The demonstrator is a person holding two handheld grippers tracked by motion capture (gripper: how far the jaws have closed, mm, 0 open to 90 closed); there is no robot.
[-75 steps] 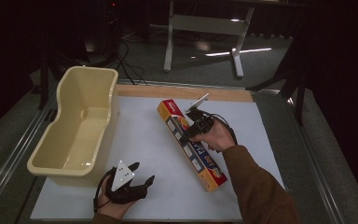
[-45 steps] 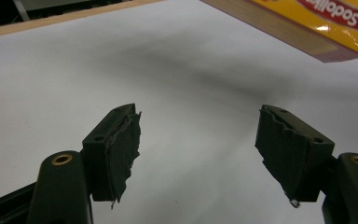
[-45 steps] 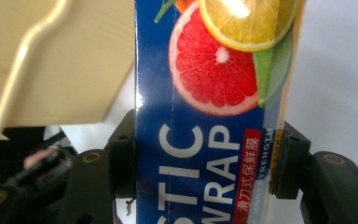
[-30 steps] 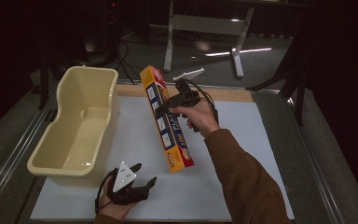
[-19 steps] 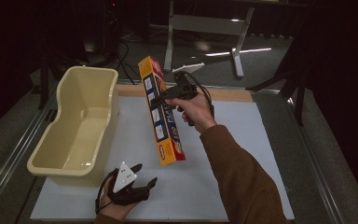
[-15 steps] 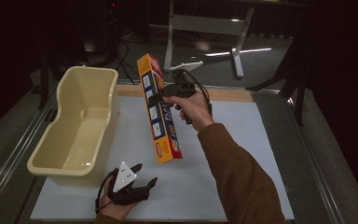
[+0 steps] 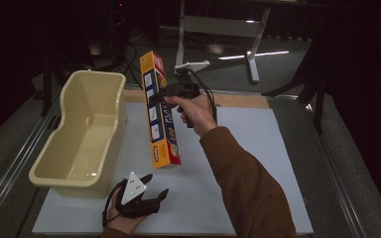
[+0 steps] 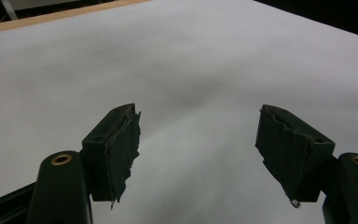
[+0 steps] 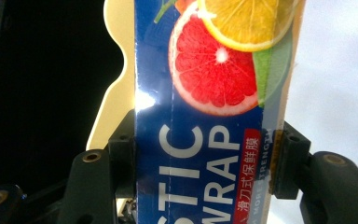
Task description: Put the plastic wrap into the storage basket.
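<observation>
A long orange and blue plastic wrap box (image 7: 159,111) hangs in the air, tilted, just right of the cream tub (image 7: 82,136). My right gripper (image 7: 159,94) is shut on its upper half. In the right gripper view the box (image 9: 209,116) with its citrus picture sits clamped between the two black jaws, the tub's rim (image 9: 114,88) behind it. My left gripper (image 7: 155,188) rests low near the table's front edge, open, and in the left gripper view its fingers (image 8: 116,154) stand wide apart over bare white mat, nothing between them.
The white mat (image 7: 258,163) covers the table, with a wooden strip (image 7: 238,100) along its far edge. Metal rails (image 7: 337,173) run down both table sides. A stand's legs (image 7: 250,59) are on the dark floor beyond.
My right gripper has lifted the plastic wrap box off the mat, swung it more upright and carried it left toward the tub. The left gripper has stayed put.
</observation>
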